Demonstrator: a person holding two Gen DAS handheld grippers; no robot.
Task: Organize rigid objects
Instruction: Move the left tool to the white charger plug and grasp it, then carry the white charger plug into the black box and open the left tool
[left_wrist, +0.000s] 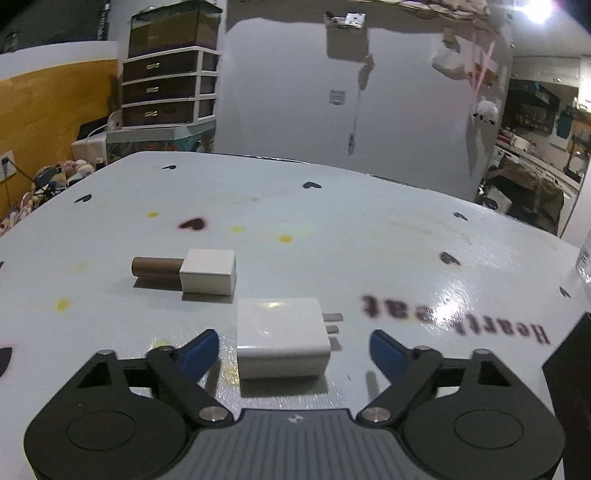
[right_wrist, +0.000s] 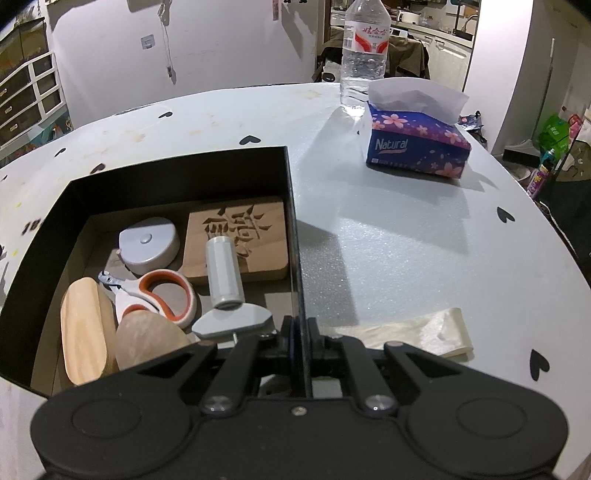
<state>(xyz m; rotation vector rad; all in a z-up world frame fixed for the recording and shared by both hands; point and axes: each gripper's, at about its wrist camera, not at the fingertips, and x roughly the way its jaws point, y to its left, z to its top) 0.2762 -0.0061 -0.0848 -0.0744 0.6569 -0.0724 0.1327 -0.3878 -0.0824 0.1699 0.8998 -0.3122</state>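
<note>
The left hand-held gripper (left_wrist: 293, 349) is open, and the white charger (left_wrist: 282, 338) lies on the worktop (left_wrist: 369, 240) between its fingers, untouched. The right hand-held gripper (right_wrist: 300, 334) pinches the black box's wall (right_wrist: 295, 236).

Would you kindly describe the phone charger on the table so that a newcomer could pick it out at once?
On the pale table dotted with black hearts, look just ahead of the left gripper, between its blue fingers. The charger is the glossy white block with two metal prongs pointing right. Its neighbour, a smaller white cube, has a brown cylinder sticking out instead.
</note>
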